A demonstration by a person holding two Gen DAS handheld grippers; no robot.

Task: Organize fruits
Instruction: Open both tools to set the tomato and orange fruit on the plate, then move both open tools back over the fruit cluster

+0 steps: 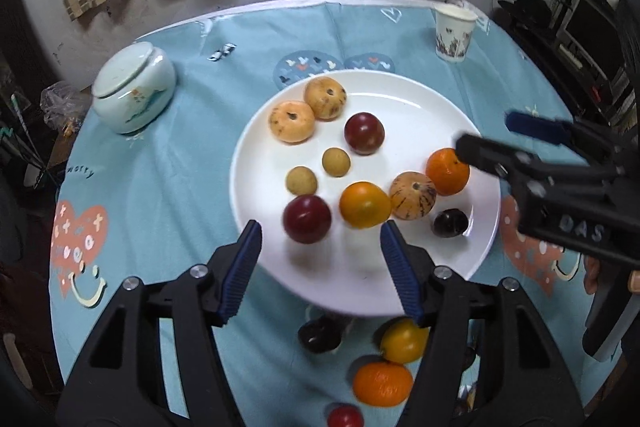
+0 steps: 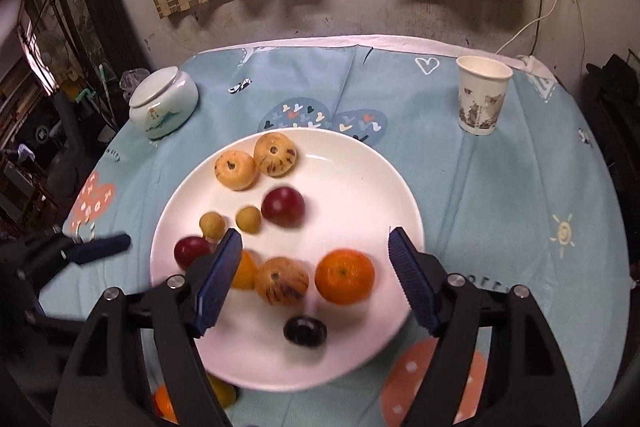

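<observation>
A white plate (image 1: 420, 99) holds several fruits: two spotted yellow ones at the back (image 1: 291, 121), two small tan ones (image 1: 336, 161), two red plums (image 1: 307, 218), a yellow-orange fruit (image 1: 365, 204), a striped fruit (image 1: 413, 195), an orange (image 1: 447, 171) and a dark plum (image 1: 450, 223). My left gripper (image 1: 320, 263) is open and empty over the plate's near edge. My right gripper (image 2: 316, 275) is open and empty above the orange (image 2: 345, 275) and striped fruit (image 2: 281, 280); it also shows in the left wrist view (image 1: 484, 137). Loose fruits lie on the cloth near me: a dark plum (image 1: 320, 335), a yellow fruit (image 1: 404, 341), an orange (image 1: 382, 383), a red plum (image 1: 345, 415).
A pale lidded ceramic jar (image 1: 134, 93) stands at the left back of the blue tablecloth (image 1: 160, 187). A paper cup (image 1: 454, 31) stands at the right back. A wall with curtains lies behind the table; shelves and cables are at the right.
</observation>
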